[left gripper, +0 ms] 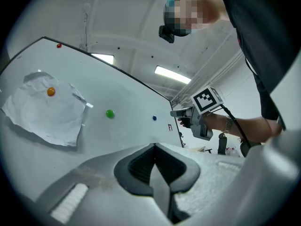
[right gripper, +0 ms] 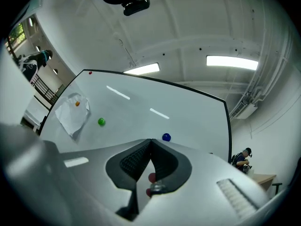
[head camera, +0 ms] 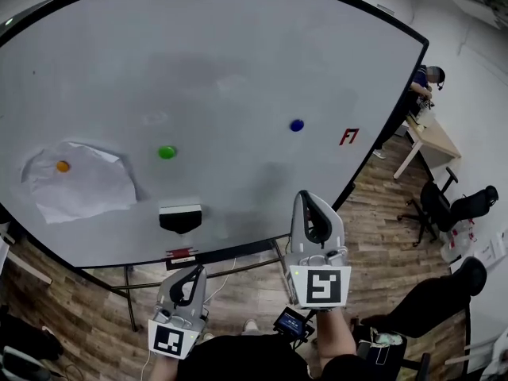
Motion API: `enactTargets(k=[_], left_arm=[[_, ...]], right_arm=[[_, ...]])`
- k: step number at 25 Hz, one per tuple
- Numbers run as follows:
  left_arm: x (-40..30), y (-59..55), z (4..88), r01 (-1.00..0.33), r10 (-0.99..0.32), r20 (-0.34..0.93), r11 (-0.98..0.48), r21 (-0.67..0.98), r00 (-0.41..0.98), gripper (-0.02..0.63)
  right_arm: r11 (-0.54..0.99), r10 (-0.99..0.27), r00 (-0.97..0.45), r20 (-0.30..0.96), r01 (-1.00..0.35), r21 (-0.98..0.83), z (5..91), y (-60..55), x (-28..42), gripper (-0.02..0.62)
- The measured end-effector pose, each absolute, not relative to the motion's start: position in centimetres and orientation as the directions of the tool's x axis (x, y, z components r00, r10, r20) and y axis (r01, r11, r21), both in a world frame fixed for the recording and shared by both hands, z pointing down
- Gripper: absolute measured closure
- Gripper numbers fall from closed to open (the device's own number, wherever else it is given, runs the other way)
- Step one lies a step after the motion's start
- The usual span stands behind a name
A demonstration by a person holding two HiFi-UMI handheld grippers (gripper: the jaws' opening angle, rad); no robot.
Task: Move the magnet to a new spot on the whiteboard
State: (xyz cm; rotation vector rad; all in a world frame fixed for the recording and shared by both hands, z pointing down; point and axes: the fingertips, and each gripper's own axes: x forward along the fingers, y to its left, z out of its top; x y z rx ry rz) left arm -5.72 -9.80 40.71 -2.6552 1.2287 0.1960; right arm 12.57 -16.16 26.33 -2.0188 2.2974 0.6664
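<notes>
The whiteboard [head camera: 238,54] carries three round magnets: a blue magnet [head camera: 296,125] at the right, a green magnet [head camera: 166,152] in the middle, and an orange magnet [head camera: 63,166] pinning a crumpled white paper [head camera: 79,185] at the left. My right gripper [head camera: 311,197] is raised in front of the board's lower right, below the blue magnet [right gripper: 166,137] and apart from it, shut with nothing between its jaws. My left gripper [head camera: 194,270] hangs lower, under the board's bottom edge, shut and empty. The green magnet [left gripper: 109,113] shows ahead of it.
A black and white eraser [head camera: 180,217] sticks to the board's lower middle, above a red marker [head camera: 181,253] on the ledge. A red mark [head camera: 348,136] is drawn near the right edge. A person [head camera: 419,92] stands at a desk [head camera: 432,137]; office chairs [head camera: 448,205] stand on the right.
</notes>
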Motion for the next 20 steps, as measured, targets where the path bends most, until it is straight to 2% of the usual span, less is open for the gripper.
enactTargets(k=[7, 20], left_arm=[[-6.0, -8.5, 41.2, -0.72, -0.694, -0.198, -0.682, -0.126, 0.692, 0.604], [-5.9, -6.0, 42.4, -0.633, -0.61, -0.182, -0.764, -0.124, 0.771, 0.604]], right_arm=[[0.071, -0.942, -0.162, -0.295, -0.952, 0.296, 27.6, -12.5, 11.1, 0.594], [0.152, -0.959, -0.196, -0.206, -0.966, 0.21, 33.7, -7.0, 7.1, 0.594]])
